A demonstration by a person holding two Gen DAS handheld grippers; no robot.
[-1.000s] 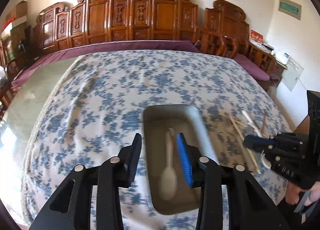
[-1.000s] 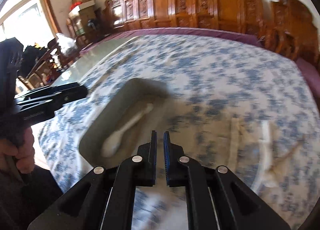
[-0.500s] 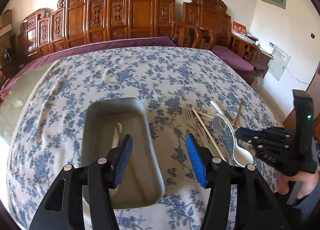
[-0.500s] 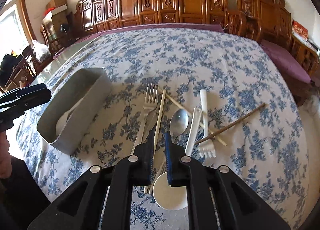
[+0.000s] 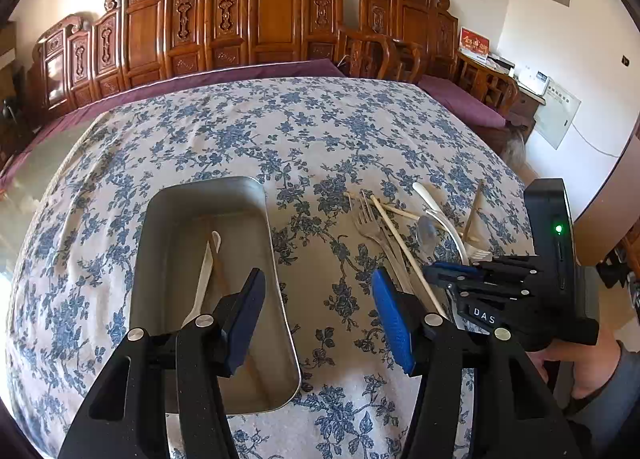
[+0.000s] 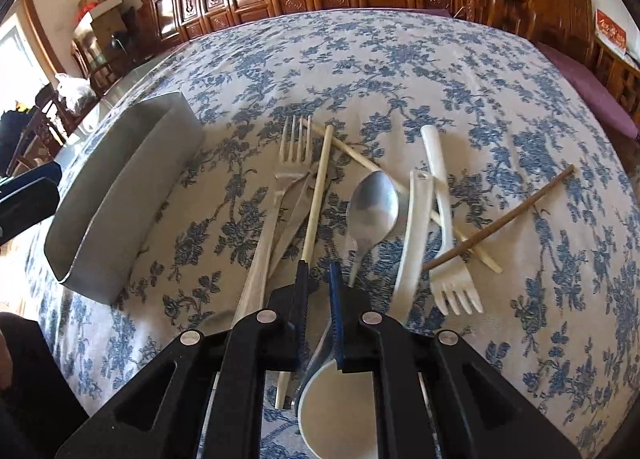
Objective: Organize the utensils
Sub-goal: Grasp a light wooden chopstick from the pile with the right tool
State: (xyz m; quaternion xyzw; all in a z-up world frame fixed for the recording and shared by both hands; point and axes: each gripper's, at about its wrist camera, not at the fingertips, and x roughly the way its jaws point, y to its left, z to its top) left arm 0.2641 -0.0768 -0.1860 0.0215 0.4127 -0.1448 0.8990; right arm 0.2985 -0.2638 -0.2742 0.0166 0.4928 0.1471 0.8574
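A metal tray (image 5: 180,235) holds a white spoon (image 5: 202,283) and a brown chopstick (image 5: 222,275). My left gripper (image 5: 318,315) is open and holds nothing, astride the tray's right rim. To the tray's right lies a pile: a metal fork (image 6: 294,147), a pale chopstick (image 6: 318,191), a metal spoon (image 6: 372,207), a white ceramic spoon (image 6: 416,227), a white plastic fork (image 6: 452,291) and a brown chopstick (image 6: 504,219). My right gripper (image 6: 318,275) hangs low over the pile's near end, jaws nearly together, nothing between them. The left wrist view shows the right gripper (image 5: 436,271) too.
A blue floral cloth (image 5: 320,131) covers the big table. Carved wooden chairs (image 5: 256,19) line its far side. The tray's outer wall (image 6: 132,187) stands left of the pile. A hand in a grey sleeve (image 5: 580,371) holds the right gripper near the table's right edge.
My left gripper slid right from over the tray's middle to its right rim and opened wider. My right gripper swung from the tray to the utensil pile and sank closer to it.
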